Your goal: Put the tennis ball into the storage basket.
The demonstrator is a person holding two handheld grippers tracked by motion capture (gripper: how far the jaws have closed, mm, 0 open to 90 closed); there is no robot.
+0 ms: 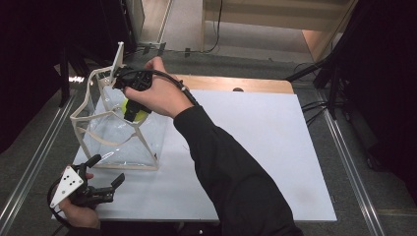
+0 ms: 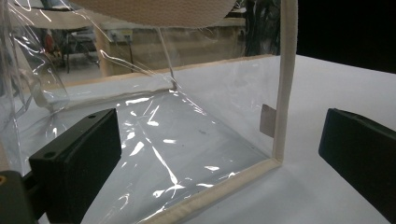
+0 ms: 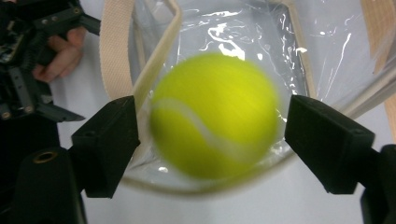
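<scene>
**A:** Where are you in the job right now?

**B:** You're at the drop. Your right gripper (image 3: pixel 210 126) hangs over the mouth of the clear bag (image 1: pixel 123 132), which stands near the left edge of the surface (image 1: pixel 255 147), towards the far left corner. The tennis ball (image 3: pixel 215 114) sits between the jaws, but they stand part open and the pads look clear of it on both sides; the ball is blurred, so I judge it is falling free into the bag.

**A:** And the other hand?

**B:** Your left gripper (image 1: pixel 105 189) waits at the near left corner, jaws wide open on nothing, pointing at the bag's cream-trimmed corner.

**A:** What's next?

**B:** Lift your right gripper straight up out of the mouth, keeping clear of the cream handles (image 3: pixel 116 46) so they don't catch.

**A:** Any writing?

**B:** None I can read on the ball or the bag.
</scene>
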